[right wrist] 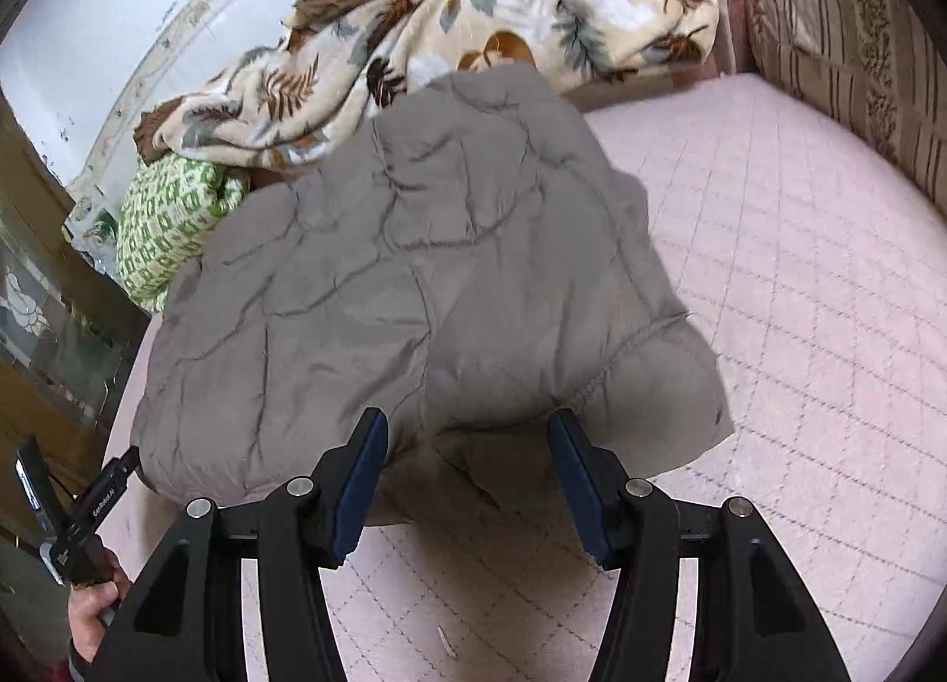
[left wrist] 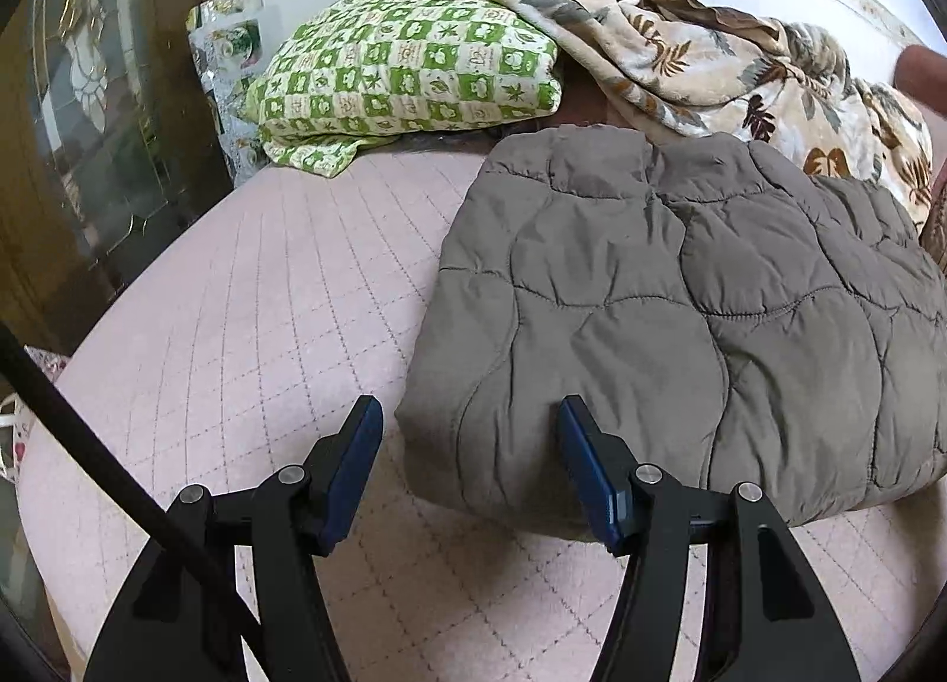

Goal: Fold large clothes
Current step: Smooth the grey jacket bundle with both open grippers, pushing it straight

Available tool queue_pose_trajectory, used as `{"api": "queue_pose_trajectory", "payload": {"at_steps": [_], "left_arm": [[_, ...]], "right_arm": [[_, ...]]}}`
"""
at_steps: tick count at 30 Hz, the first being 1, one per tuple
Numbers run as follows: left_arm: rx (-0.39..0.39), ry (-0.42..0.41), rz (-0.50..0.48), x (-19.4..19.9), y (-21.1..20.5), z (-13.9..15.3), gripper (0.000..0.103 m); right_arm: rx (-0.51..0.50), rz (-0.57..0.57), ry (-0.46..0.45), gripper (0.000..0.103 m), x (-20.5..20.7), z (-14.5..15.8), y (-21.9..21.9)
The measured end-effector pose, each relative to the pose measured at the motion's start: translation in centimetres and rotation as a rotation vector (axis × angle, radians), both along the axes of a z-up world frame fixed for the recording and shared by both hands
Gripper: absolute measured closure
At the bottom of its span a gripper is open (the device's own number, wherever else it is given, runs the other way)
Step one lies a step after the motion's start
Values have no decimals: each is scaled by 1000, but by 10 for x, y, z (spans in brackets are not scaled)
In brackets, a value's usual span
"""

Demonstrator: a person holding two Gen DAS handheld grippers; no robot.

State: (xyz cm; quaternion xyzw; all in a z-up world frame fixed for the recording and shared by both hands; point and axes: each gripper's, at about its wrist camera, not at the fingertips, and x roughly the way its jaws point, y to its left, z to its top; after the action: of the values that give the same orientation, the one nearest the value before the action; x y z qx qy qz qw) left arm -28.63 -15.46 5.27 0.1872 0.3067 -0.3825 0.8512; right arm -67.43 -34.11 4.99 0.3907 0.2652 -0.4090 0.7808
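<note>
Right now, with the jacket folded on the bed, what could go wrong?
1. The puffy jacket may spring open; neither the left claw nor the right claw grips it.
2. Its near edge bulges unevenly, so it may fold crooked.
3. The blanket touches its far edge and could snag.

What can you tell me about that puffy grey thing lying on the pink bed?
The grey quilted jacket looks like padded, matte fabric stitched in wavy lines into soft puffy panels. It lies folded into a thick bundle on the pink quilted bed cover, with rounded, doubled edges nearest the cameras. Its far end reaches the leaf-print blanket; the green checked pillow lies beside it. Both grippers are open near its front edge, not gripping it.
</note>
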Motion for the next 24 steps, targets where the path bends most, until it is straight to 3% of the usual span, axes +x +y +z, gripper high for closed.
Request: {"api": "queue_pose_trajectory", "payload": {"at_steps": [8, 24], "left_arm": [[7, -3, -4, 3, -4, -3, 42], [13, -22, -8, 0, -9, 0, 42]], "right_arm": [[-6, 17, 49, 36, 10, -8, -1], [6, 15, 35, 36, 10, -8, 1]]}}
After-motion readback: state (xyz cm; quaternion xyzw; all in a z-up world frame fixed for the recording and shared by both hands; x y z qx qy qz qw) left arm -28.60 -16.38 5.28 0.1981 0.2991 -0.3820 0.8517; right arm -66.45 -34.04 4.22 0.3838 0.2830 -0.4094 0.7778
